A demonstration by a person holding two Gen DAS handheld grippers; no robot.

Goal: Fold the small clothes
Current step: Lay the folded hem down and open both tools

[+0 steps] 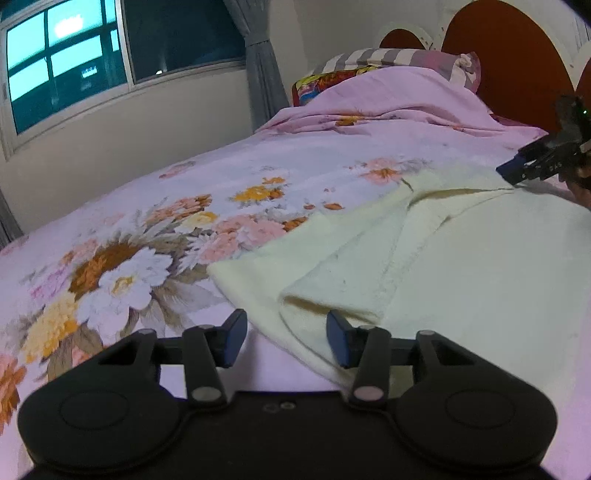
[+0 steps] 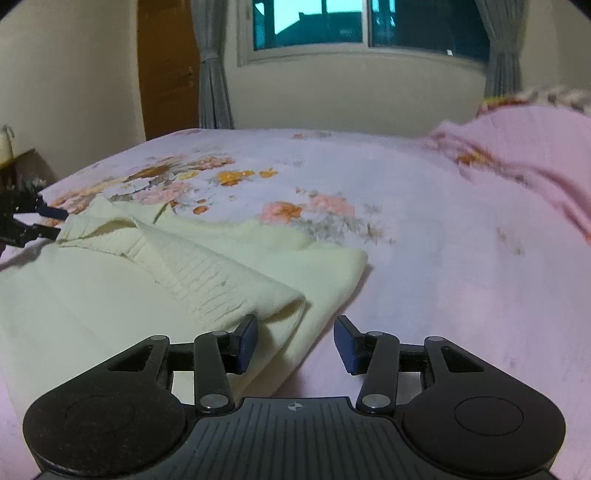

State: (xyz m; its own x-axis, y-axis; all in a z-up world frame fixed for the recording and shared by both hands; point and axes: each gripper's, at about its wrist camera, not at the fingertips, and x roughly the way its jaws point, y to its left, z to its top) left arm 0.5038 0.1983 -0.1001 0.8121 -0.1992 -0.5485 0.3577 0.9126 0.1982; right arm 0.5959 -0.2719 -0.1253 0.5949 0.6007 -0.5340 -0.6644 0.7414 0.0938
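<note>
On the bed (image 1: 184,177) lay a cream sweater (image 1: 461,266), with one part folded over its body. Both the left gripper (image 1: 284,338) and the right gripper (image 2: 295,341) stood spread at the fold's two ends, holding nothing. Behind were a window (image 2: 332,26) and curtains (image 2: 214,74).

The cream garment (image 2: 122,295) on the bed is soft knit cloth, matt, with a ribbed band along its folded edge. Under it the floral bedsheet (image 1: 229,173) is smooth thin cotton, I'd guess. Both grippers (image 1: 284,338) (image 2: 295,341) near the garment are matt black plastic with small metal pivot pins; their pads (image 2: 247,339) look dark blue, perhaps rubbery.
</note>
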